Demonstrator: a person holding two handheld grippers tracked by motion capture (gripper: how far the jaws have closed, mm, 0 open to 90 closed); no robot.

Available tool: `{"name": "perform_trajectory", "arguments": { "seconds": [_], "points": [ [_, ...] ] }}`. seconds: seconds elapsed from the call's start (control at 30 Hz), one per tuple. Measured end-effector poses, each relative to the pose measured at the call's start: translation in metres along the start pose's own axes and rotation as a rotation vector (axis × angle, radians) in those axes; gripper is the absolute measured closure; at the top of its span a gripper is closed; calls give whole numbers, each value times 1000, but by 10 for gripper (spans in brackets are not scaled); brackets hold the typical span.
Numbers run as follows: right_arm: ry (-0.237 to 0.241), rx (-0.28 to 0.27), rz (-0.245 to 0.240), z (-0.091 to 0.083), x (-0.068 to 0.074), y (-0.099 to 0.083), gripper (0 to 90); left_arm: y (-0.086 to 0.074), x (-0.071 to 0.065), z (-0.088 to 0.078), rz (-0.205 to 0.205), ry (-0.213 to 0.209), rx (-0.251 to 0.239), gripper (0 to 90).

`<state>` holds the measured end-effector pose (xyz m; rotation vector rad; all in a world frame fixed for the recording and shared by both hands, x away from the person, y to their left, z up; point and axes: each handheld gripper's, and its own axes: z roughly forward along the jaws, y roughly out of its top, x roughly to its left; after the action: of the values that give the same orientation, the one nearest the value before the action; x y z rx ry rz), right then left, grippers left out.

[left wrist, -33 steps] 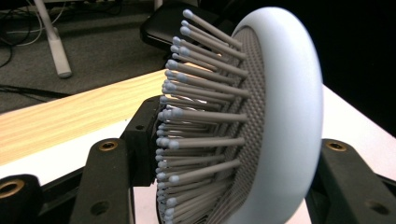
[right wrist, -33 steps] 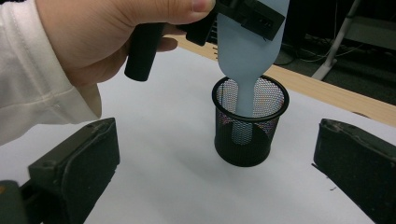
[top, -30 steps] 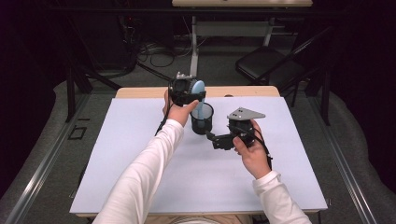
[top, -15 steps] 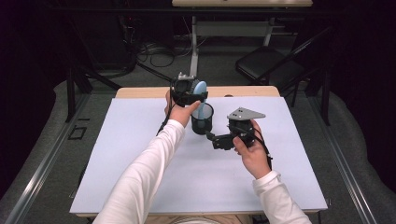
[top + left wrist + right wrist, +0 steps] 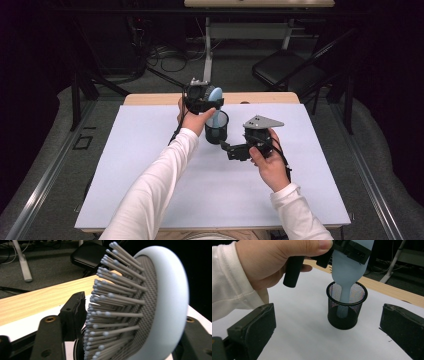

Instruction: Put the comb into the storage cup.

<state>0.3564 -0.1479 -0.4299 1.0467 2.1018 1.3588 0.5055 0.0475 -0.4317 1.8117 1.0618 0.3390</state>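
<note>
A pale blue hairbrush (image 5: 215, 95) stands upright with my left gripper (image 5: 202, 98) shut on its head. Its handle (image 5: 342, 305) reaches down inside a black mesh cup (image 5: 216, 128) standing on the white table cover. In the left gripper view the grey bristles (image 5: 112, 312) and the brush's rounded back (image 5: 170, 297) sit between the two jaws. My right gripper (image 5: 228, 148) is low on the table just right of the cup, pointing at it. It is open, jaws wide apart, and the cup (image 5: 347, 307) stands beyond them, not between them.
A white sheet (image 5: 150, 190) covers the table; a wooden strip (image 5: 270, 98) shows along the far edge. Beyond the table stand a dark chair (image 5: 287, 75), a desk leg (image 5: 207, 55) and floor cables (image 5: 165, 55).
</note>
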Motion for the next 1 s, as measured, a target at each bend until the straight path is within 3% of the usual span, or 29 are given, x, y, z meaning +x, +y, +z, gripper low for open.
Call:
{"name": "perform_trajectory", "arguments": {
  "seconds": [0.43, 0.8, 1.0],
  "points": [
    [1, 2, -3, 0, 0, 0, 0, -1, 3, 1, -38, 2, -1, 199],
    [1, 4, -4, 1, 0, 0, 0, -2, 2, 2, -49, 26, 7, 148],
    [1, 3, -3, 1, 1, 0, 0, -1, 2, 1, -54, 16, 9, 112]
  ]
}}
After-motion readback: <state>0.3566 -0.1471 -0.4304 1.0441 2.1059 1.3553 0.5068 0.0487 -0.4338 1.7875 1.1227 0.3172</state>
